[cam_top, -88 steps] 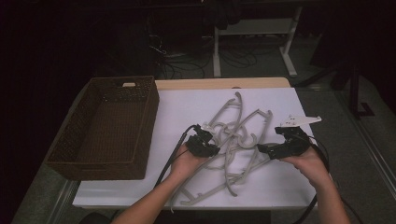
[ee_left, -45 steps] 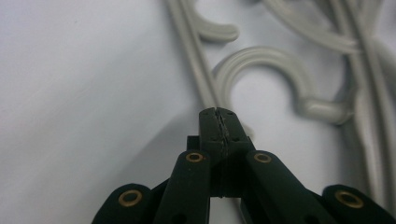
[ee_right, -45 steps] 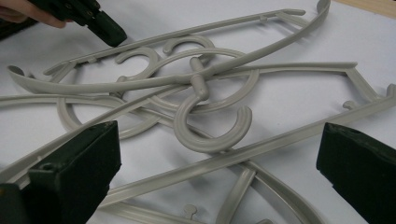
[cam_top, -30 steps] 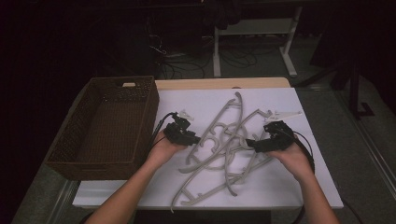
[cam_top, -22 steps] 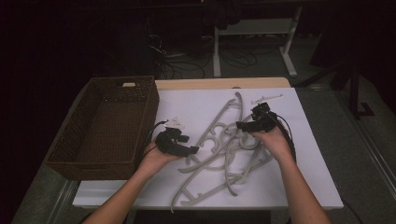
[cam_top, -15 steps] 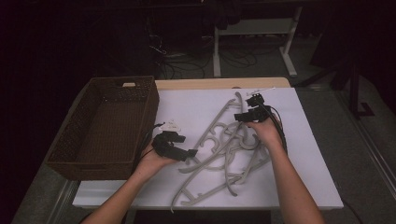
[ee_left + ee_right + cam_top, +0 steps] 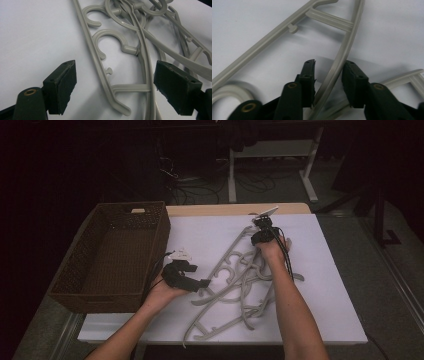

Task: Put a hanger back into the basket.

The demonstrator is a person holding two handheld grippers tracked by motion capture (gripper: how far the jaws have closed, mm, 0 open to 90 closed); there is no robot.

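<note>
white table (image 7: 210,237) — basket (image 7: 120,251), grey hangers (image 7: 240,280)

high view: dim, dark surround | gripper views: bright, soft shadows | near edges slightly blurred

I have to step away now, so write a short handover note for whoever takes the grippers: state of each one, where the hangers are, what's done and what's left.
Left gripper: jaws have just been opening, now wide apart on either side of a hanger end, gripping nothing, at the near left edge of the pile.
Right gripper: at the far end of the pile, jaws have just been closing around a curved hanger bar; a small gap shows at the right pad, so no firm grip yet.
Grey hangers: tangled together on the white table.
Wicker basket: at the left, nothing in it.
Done: nothing moved into the basket.
Left: probably untangling the hangers and moving them across.
</note>
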